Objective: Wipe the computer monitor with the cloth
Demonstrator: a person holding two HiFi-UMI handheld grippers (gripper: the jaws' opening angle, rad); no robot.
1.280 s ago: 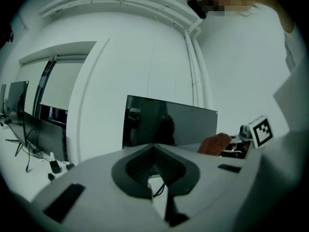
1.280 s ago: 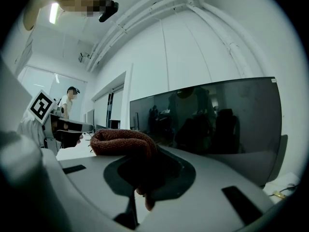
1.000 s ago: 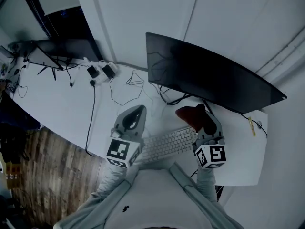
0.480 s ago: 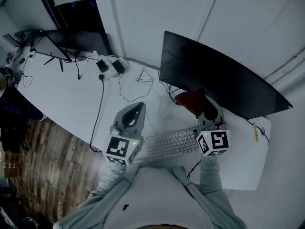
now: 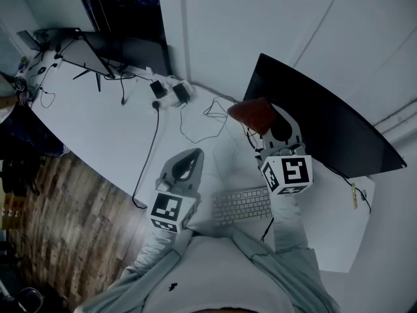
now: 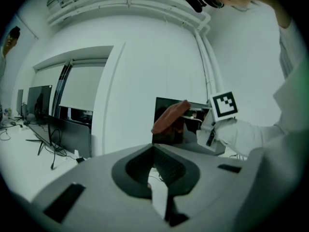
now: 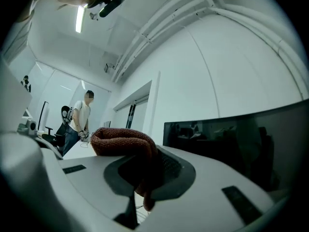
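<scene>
A wide dark monitor (image 5: 326,126) stands at the back right of the white desk (image 5: 98,129). My right gripper (image 5: 264,124) is raised near the monitor's left end, shut on a rust-red cloth (image 5: 251,113). The folded cloth (image 7: 125,146) bulges out of the jaws in the right gripper view, with the monitor (image 7: 236,139) just beyond on the right. My left gripper (image 5: 186,165) hovers over the desk left of the keyboard (image 5: 242,204), its jaws together with nothing between them. From the left gripper view I see the cloth (image 6: 169,116) and the monitor (image 6: 166,122) ahead.
Cables (image 5: 202,126) and power adapters (image 5: 171,91) lie on the desk behind my left gripper. A second dark monitor (image 5: 124,47) stands at the back left. The desk's front edge meets wooden floor (image 5: 58,220) at left. A person (image 7: 79,117) stands far off.
My right gripper has lifted the cloth from desk level up and back to the monitor's left end. The left gripper has stayed roughly where it was.
</scene>
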